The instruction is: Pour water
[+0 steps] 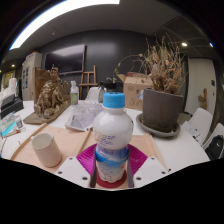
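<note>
A clear plastic water bottle (112, 138) with a blue cap and a blue-and-white label stands upright between my gripper's fingers (112, 168). Both magenta pads (86, 159) press against its lower sides, so the gripper is shut on it. A red base shows under the bottle. A small beige cup (46, 149) sits on the white table (185, 152), to the left of the bottle and a little ahead of the left finger.
A grey pot with dried brown plants (163, 104) stands beyond the bottle on the right. A brown ornament (50, 98) sits at the far left. Small bottles and a white container (84, 113) lie further back. A wooden board (150, 146) lies under the bottle.
</note>
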Motion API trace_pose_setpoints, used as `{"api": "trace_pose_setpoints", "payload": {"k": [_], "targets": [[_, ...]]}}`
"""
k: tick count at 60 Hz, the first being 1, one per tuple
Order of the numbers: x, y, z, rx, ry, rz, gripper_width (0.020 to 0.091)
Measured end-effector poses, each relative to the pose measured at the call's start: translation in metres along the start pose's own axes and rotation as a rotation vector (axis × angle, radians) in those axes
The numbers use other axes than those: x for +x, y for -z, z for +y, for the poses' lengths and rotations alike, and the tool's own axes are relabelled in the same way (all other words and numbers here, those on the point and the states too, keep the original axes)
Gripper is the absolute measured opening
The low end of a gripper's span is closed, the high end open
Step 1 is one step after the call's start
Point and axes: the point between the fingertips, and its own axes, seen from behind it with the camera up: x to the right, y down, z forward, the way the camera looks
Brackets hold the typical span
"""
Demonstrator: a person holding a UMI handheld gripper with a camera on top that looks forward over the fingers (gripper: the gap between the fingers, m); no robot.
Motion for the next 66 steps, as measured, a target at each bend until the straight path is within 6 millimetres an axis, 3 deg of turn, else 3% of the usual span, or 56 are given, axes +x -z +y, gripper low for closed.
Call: {"api": "trace_pose_setpoints", "payload": {"k": [7, 9, 12, 14, 19, 27, 37, 44, 55, 66], "targets": [[0.002, 0.000, 0.003, -0.020, 0.023, 0.003, 0.0536], [0.002, 0.001, 0.007, -0.047, 0.017, 0.005, 0.0648], [0.000, 0.005, 0.010, -0.078, -0.005, 0.006, 0.0874], [0.000, 0.010, 0.011, -0.097, -0.015, 0.015, 0.0825], [-0.001, 0.035, 0.003, -0.133, -0.036, 0.056, 0.0860], [-0.019, 0.105, -0.009, -0.219, -0.067, 0.125, 0.0856], [-0.066, 0.206, -0.032, -0.271, -0.057, 0.186, 0.0859], [-0.104, 0.257, -0.048, -0.265, -0.044, 0.186, 0.0860], [-0.147, 0.302, -0.063, -0.232, 0.002, 0.173, 0.0857], [-0.157, 0.319, -0.061, -0.238, 0.020, 0.182, 0.0853]]}}
